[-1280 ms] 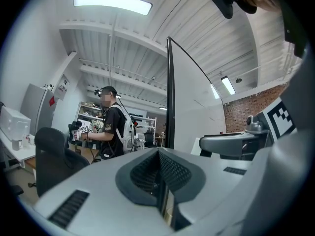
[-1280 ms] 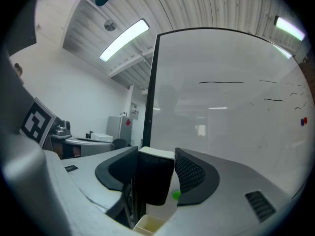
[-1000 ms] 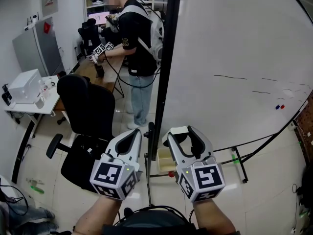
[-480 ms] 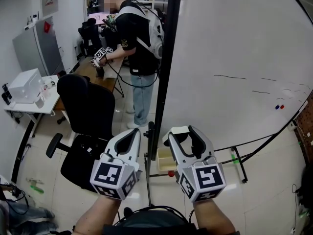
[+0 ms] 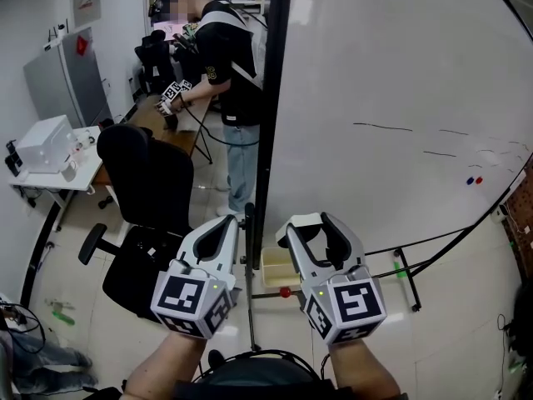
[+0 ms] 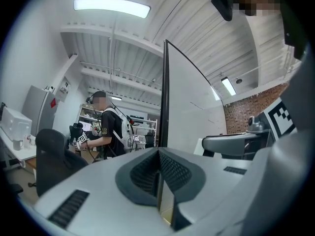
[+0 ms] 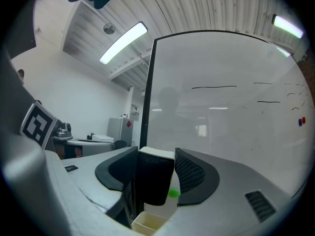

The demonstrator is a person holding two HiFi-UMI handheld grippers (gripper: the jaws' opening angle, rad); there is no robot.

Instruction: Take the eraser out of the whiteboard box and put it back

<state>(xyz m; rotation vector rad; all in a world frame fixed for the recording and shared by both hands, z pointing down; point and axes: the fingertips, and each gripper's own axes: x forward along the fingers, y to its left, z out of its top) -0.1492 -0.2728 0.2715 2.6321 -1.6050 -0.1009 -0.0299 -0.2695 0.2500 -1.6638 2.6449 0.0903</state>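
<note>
My right gripper [image 5: 306, 223] is shut on the eraser [image 5: 303, 222], a black block with a white top, held above the floor in front of the whiteboard [image 5: 400, 98]. In the right gripper view the eraser [image 7: 155, 181] fills the gap between the jaws of that gripper [image 7: 155, 167]. Just below and beyond it hangs the cream whiteboard box [image 5: 268, 261], open-topped, its rim [image 7: 147, 221] showing under the jaws. A small green object [image 7: 173, 192] sits behind the eraser. My left gripper [image 5: 231, 224] is shut on nothing, left of the board's black frame; its jaws [image 6: 158, 173] meet.
A black office chair [image 5: 146, 190] stands to the left. Behind it is a white table with a printer [image 5: 46, 144], and a person [image 5: 229, 65] works at a desk further back. The whiteboard's stand legs [image 5: 408, 277] and a red knob [image 5: 285, 292] are low down.
The head view has shifted a little, so the board's frame sits further left and more of the cream box shows. Both grippers keep their places; the right one still grips the eraser.
</note>
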